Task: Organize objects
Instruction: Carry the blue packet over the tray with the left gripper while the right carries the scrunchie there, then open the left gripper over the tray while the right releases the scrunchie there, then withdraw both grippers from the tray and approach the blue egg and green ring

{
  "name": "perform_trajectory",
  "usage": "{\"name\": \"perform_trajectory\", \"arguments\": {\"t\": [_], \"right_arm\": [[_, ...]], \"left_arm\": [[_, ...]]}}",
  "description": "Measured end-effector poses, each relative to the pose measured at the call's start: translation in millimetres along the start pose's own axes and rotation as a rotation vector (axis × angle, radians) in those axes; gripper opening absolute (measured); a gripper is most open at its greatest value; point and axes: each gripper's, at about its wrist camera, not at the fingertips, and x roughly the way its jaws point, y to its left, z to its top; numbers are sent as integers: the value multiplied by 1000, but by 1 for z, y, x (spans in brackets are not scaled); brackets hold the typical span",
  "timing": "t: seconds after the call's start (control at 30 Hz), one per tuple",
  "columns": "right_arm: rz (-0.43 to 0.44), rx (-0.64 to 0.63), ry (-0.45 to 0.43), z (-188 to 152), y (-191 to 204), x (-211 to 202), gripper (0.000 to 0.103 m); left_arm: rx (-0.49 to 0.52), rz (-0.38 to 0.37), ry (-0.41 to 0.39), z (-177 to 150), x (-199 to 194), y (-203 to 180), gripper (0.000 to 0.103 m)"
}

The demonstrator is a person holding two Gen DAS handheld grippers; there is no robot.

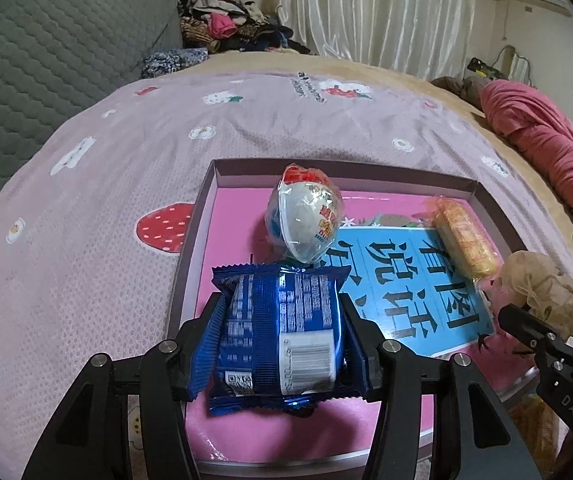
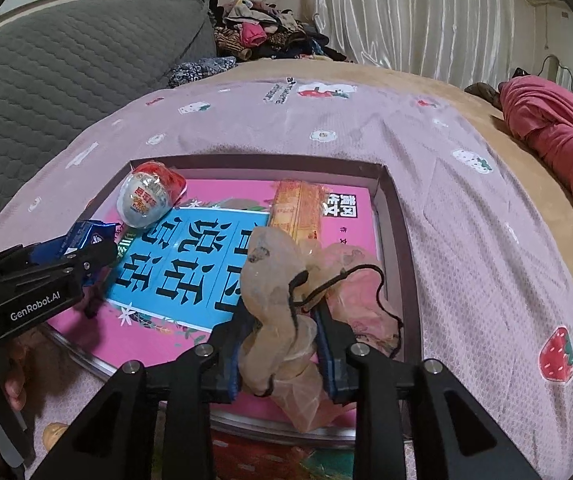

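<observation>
The left tongs (image 1: 282,320) squeeze a blue snack pack (image 1: 282,332) and hold it over the near left part of a shallow box (image 1: 202,200) on the bed (image 1: 86,200). The right tongs (image 2: 282,332) pinch a see-through little bag with a black string (image 2: 282,280) over the box's near right part. A wrapped toy egg (image 1: 306,216) and a yellow cracker pack (image 1: 464,240) lie in the box on a pink book (image 1: 238,220).

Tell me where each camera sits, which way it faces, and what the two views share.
Left wrist: on the left claw, angled down at the box; its fingers grip a blue snack packet.
Right wrist: on the right claw, angled down; it holds a sheer drawstring pouch; a hand shows.
Shared: box, pink book, capsule toy, each other's claw.
</observation>
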Motion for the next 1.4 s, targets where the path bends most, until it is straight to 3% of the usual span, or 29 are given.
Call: {"name": "perform_trajectory", "arguments": {"t": [0.1, 0.2, 0.4, 0.67, 0.73, 0.87, 1.23, 1.4], "right_arm": [[0, 2, 5, 0, 0, 1, 40], [-5, 8, 9, 0, -1, 0, 49], [6, 13, -13, 3, 0, -8, 58], [-1, 6, -37, 5, 1, -21, 60], [-6, 4, -46, 7, 3, -26, 62], [-9, -5, -72, 8, 5, -35, 69], [-22, -19, -120, 11, 7, -50, 71], [-3, -48, -135, 12, 14, -52, 82]], "left_arm": [[1, 5, 8, 0, 2, -1, 58], [2, -4, 12, 1, -1, -4, 73], [-6, -26, -5, 2, -13, -4, 73], [-7, -15, -15, 6, -26, -2, 75], [-7, -16, -21, 7, -31, -1, 80], [1, -7, -48, 9, -41, -2, 81], [-5, 8, -91, 13, -62, 5, 81], [-17, 0, -112, 15, -70, 10, 82]]}}
